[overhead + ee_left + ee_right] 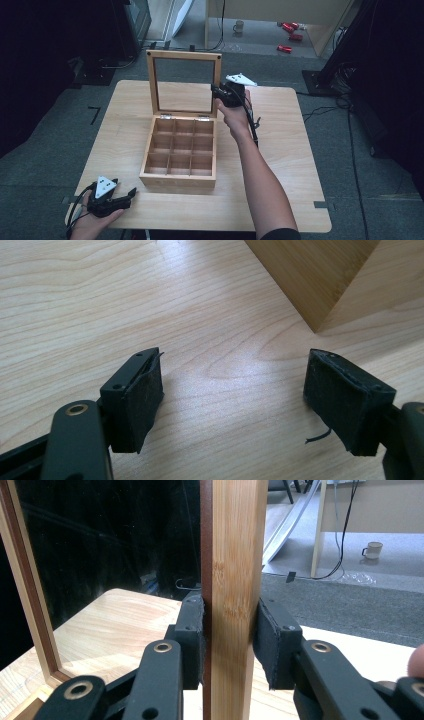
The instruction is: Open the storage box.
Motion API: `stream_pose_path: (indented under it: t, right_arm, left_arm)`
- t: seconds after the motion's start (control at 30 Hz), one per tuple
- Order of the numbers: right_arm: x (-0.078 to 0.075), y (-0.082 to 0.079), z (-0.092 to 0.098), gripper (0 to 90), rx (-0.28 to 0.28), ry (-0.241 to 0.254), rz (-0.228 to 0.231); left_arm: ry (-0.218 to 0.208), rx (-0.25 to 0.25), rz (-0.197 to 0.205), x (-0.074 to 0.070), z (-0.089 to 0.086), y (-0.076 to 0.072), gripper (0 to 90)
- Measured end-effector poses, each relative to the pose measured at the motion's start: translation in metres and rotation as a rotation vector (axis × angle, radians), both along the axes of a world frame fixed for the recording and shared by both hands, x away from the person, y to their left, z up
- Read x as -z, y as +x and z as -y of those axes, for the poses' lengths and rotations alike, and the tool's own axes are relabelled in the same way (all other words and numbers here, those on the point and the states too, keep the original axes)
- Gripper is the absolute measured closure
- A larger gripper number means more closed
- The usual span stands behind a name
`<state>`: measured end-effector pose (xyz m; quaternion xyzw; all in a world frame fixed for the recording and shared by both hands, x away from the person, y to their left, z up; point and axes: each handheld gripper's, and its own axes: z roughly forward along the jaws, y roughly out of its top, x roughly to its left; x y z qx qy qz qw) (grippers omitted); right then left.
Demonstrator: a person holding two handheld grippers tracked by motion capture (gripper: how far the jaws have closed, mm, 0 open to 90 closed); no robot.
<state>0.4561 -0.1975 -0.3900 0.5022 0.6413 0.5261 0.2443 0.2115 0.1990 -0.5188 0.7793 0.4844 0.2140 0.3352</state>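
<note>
- Grey carpet, dark racks, mug on floor beyond pale wood worktop.
- Box mid-worktop, lid upright.
- Right gripper: fingers clamped on lid's side rail.
- Left gripper: fingers wide, empty, resting near box corner.
- Risks: lid slamming if released; hinges strained if pushed back too far; box tipping, left gripper not bracing.

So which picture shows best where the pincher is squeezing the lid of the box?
The right gripper view: there the right gripper has both pads pressed on the upright wooden frame of the lid, seen close up. The high view shows the whole lid standing open, but the grip is tiny. The left gripper view shows a corner of the box.
</note>
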Motion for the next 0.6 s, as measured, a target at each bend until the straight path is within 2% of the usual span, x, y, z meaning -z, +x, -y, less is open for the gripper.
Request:
stream_pose_path:
  t: [0.27, 0.33, 0.37, 0.47, 0.57, 0.6]
  right_arm:
    - [-0.002, 0.001, -0.001, 66.2, 0.006, -0.002, -0.012]
    - [-0.003, -0.001, -0.001, 49.6, 0.002, -0.001, -0.016]
    - [-0.003, -0.001, -0.001, 49.6, 0.002, -0.001, -0.016]
    - [-0.008, -0.005, 0.000, 29.9, -0.019, 0.013, -0.018]
    - [-0.015, -0.015, 0.003, 15.5, -0.024, -0.011, -0.021]
    - [-0.016, -0.017, 0.003, 14.1, -0.025, -0.014, -0.020]
  left_arm:
    - [0.000, 0.000, 0.000, 0.000, 0.000, 0.000, 24.3]
    - [0.001, 0.001, 0.001, 0.000, 0.000, 0.000, 24.3]
    - [0.001, 0.001, 0.001, 0.000, 0.000, 0.000, 24.3]
    - [0.000, 0.001, 0.002, 0.000, 0.000, 0.000, 24.2]
    - [0.001, 0.002, 0.002, 0.000, 0.000, 0.000, 24.0]
    - [0.001, 0.002, 0.002, 0.000, 0.000, 0.000, 23.9]
